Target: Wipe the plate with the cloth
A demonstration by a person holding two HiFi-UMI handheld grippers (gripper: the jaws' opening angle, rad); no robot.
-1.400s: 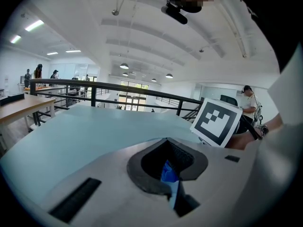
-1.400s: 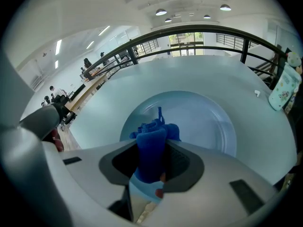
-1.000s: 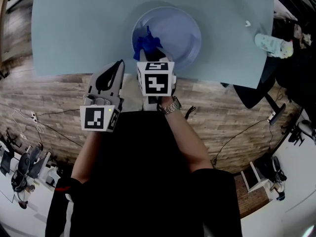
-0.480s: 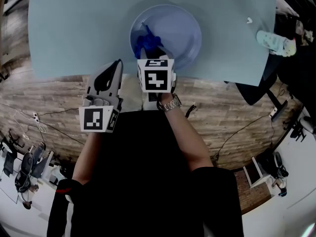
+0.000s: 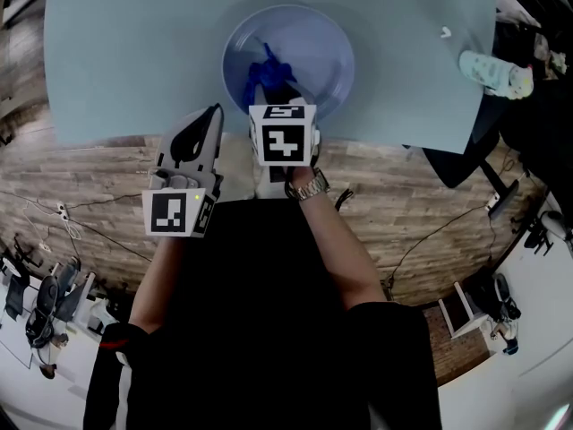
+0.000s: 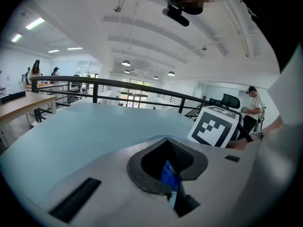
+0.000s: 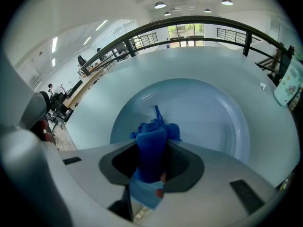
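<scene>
Jaws of the right gripper [image 7: 152, 143] are clamped on the blue cloth [image 7: 154, 126] — the fold stands up between the pads, and its bunched free end pokes out past the tips. The pale blue plate [image 7: 208, 112] sits on the grey-blue table [image 5: 134, 52] close to the person's edge, directly ahead of and below these jaws. In the head view the cloth [image 5: 269, 72] lies over the plate's near-left part, inside the rim. I cannot tell whether it presses on the surface or hangs just above. The cloth's long axis runs along the jaws, pointing away from the person toward the plate's middle, with one thin corner sticking out furthest. The plate is round, so it has no long axis, and it lies open side up. Most of the bare plate [image 5: 336, 52] is ahead and to the right of the cloth, so I judge the coming stroke wants a sweep across the centre toward the far-right rim. The right gripper [image 5: 269, 97] is plainly the nearer one, over the plate. The left gripper [image 5: 215, 113] is off the table's near edge, left of the plate and apart from it. Seen from its own camera, the left gripper [image 6: 165, 145] has its jaws drawn together, with a sliver of blue deep in the slot that I cannot identify. Wiping looks under way, not finished — the left lends the plate no steadying.
</scene>
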